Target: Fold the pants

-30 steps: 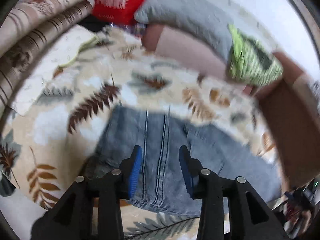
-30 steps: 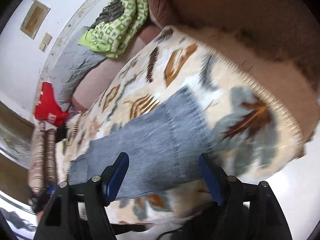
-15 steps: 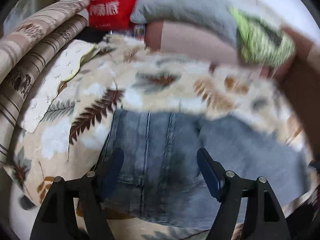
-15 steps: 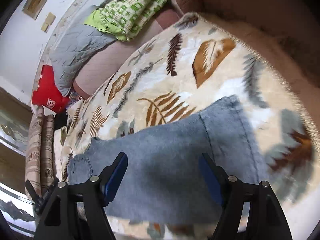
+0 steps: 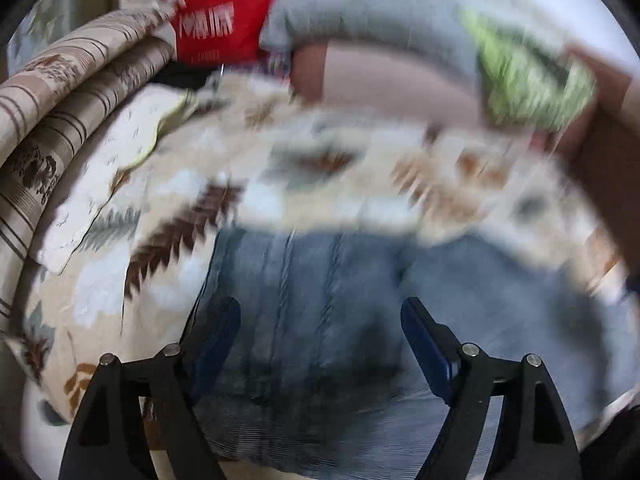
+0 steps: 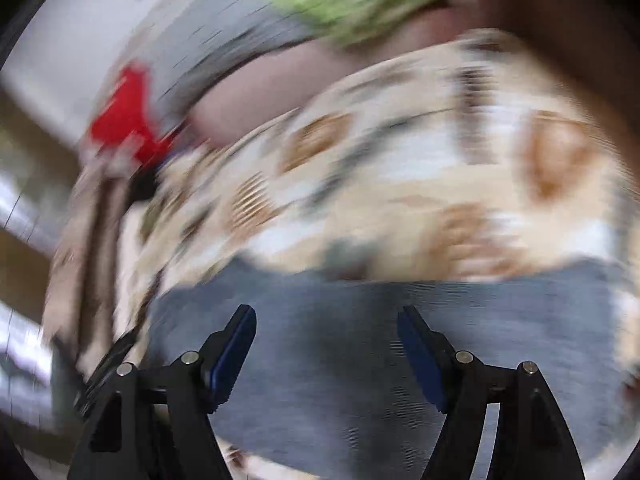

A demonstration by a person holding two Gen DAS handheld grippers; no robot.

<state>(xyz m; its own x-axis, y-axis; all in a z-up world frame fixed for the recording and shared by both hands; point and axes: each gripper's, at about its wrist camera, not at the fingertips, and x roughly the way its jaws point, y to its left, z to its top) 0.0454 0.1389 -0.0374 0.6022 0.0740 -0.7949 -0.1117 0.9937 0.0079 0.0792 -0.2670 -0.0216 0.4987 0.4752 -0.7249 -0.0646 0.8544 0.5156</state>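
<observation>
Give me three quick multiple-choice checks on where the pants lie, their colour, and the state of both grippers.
1. Where do the pants lie?
A. On the leaf-print blanket
B. On the red bag
C. On a bare floor

2. What colour are the pants?
A. Black
B. Blue-grey
C. Green

3. How do the left gripper and right gripper stand?
A. Both shut on the pants
B. Only the left is shut
C. Both open, nothing pinched

Answers:
1. A, since leaf-print fabric shows around the pants in both views.
2. B, faded denim with pale seam lines.
3. C, the pads stand wide apart above the cloth; the left jaws have just been opening.
</observation>
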